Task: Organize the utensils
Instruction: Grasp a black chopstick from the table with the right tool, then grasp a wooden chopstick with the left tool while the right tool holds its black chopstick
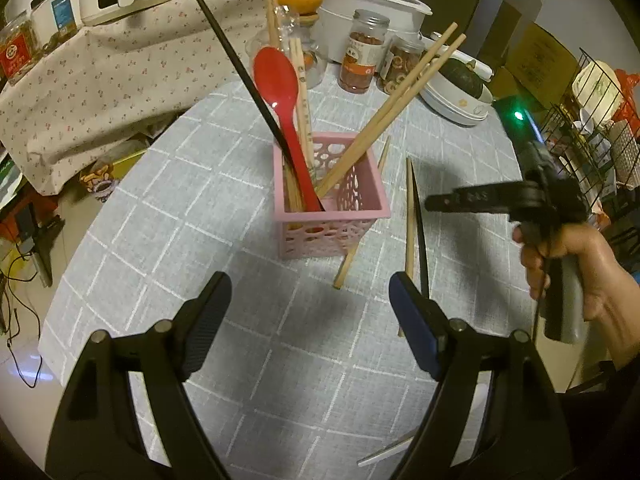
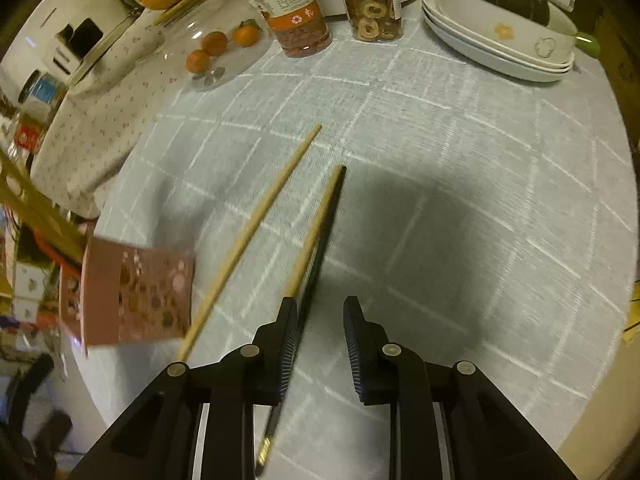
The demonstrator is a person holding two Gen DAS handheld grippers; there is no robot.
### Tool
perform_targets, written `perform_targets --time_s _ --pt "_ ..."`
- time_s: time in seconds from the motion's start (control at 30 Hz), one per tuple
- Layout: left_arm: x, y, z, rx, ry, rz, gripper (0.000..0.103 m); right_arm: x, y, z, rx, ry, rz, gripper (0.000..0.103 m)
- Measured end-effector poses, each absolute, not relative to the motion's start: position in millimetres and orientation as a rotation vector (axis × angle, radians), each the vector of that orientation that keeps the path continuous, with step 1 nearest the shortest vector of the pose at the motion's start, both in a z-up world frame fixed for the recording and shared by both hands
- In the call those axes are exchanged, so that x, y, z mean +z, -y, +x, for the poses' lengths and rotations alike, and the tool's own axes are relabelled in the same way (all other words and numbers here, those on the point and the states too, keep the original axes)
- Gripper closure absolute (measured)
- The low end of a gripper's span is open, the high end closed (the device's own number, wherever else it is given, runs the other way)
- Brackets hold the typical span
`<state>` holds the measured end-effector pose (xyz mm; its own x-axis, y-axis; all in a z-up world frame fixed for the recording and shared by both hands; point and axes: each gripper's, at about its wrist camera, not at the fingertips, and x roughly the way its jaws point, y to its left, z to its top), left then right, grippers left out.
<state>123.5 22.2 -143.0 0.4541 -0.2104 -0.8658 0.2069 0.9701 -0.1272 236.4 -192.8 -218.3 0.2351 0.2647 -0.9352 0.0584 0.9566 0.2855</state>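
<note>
**Pink basket half filled, loose chopsticks on the grey checked cloth**

The worktop (image 1: 248, 360) is round and covered with a pale grey cloth crossed by white lines. Near its middle stands the pink basket (image 1: 332, 216), a perforated square holder. In it lean a red spoon (image 1: 280, 92), a black chopstick (image 1: 240, 68) and several wooden chopsticks (image 1: 400, 100), all tilted outward.

On the cloth to the right of the basket lie a loose wooden chopstick (image 2: 256, 232) and, beside it, a wooden and black pair (image 2: 316, 236) lying side by side.

The left tool (image 1: 310, 292) hovers above the cloth in front of the basket, its fingers spread wide and holding nothing. The right tool (image 2: 320, 320) is low over the near end of the pair, its fingers apart; the black chopstick runs just beside its left finger, and I cannot tell whether they touch.

At the far edge of the worktop stand two clear jars of dried food (image 2: 296, 12), a glass dome over small oranges (image 2: 216, 44), stacked white dishes (image 2: 496, 48) with a dark green squash, and a white pot (image 1: 372, 4). A floral cloth (image 1: 100, 80) drapes a lower surface to the left; a wire rack (image 1: 592, 128) stands at the right.
</note>
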Motion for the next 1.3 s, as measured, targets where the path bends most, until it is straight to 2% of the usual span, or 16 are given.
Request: perform_targets --time_s 0.23,0.3,0.33,0.43,0.63,0.9,1.03,1.1,1.3 --pt "-144.1 -18.7 120.7 -0.261 -1.063 0.029 0.022 -231.9 185.7 246.7 0.111 -1.343 0.232 0.084" --pt "-143.4 -17.6 118.9 -0.264 -1.059 0.031 0.022 -231.4 180.1 248.5 0.098 -1.346 0.172 0.085" --pt "-142.9 -16.5 117.7 -0.267 -1.056 0.035 0.022 -231.7 175.4 249.3 0.084 -1.348 0.124 0.091" --pt "-141.9 -10.8 114.6 -0.277 -1.046 0.060 0.022 -230.5 161.1 245.8 0.075 -1.333 0.004 0.091" --pt "-135.0 11.2 100.0 -0.298 -1.011 0.142 0.022 -228.6 197.6 230.6 0.089 -1.410 0.171 0.097" --pt "-131.4 82.2 83.2 -0.401 -0.960 0.286 0.022 -180.1 253.2 186.5 0.063 -1.344 0.250 0.098" --pt "-148.6 117.6 99.2 -0.405 -1.008 0.358 0.031 -169.1 278.2 163.4 0.050 -1.326 0.279 0.098" --pt "-160.7 131.8 116.3 -0.403 -1.068 0.337 0.039 -168.6 287.5 159.1 0.050 -1.324 0.290 0.098" --pt "-189.8 164.9 171.7 -0.292 -1.151 0.323 0.047 -170.7 303.0 158.1 0.076 -1.327 0.327 0.097"
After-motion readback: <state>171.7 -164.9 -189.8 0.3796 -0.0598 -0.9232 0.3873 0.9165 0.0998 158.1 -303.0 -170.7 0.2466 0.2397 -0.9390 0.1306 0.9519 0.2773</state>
